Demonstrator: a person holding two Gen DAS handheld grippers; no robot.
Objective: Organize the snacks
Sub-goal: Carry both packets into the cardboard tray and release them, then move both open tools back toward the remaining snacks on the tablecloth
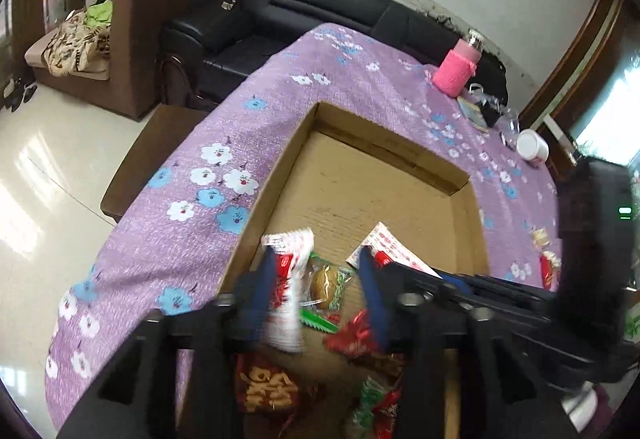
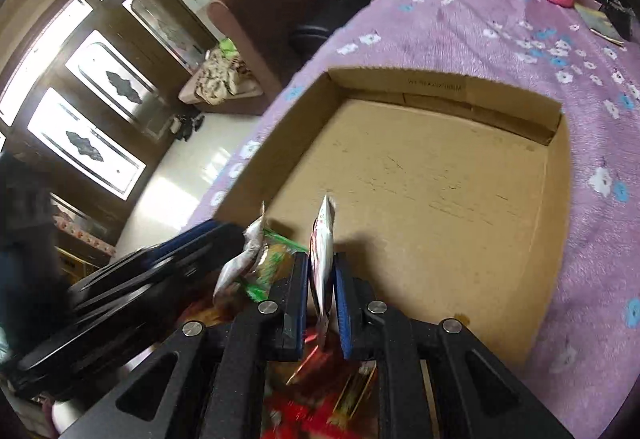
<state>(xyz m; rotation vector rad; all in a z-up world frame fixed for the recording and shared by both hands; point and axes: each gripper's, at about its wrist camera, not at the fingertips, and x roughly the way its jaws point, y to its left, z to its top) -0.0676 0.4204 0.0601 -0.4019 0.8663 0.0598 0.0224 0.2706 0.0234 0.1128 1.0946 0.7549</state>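
- Snacks already lie at the near end of the cardboard tray (image 2: 440, 175), under both grippers, with its far half bare.
- Right gripper (image 2: 322, 279) hangs over that near end, jaws nearly together and pinching a white-and-red packet (image 2: 322, 239) that stands upright between the pads.
- Left gripper (image 1: 320, 279), partly open, has a red-and-white packet (image 1: 286, 279) loose against its left finger, apparently dropping free.
- I'd carry the pinched packet forward to bare cardboard, lower it, then release.

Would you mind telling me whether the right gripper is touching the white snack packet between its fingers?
Touching. The right wrist view shows the right gripper pinching the white snack packet, both blue pads against its sides.
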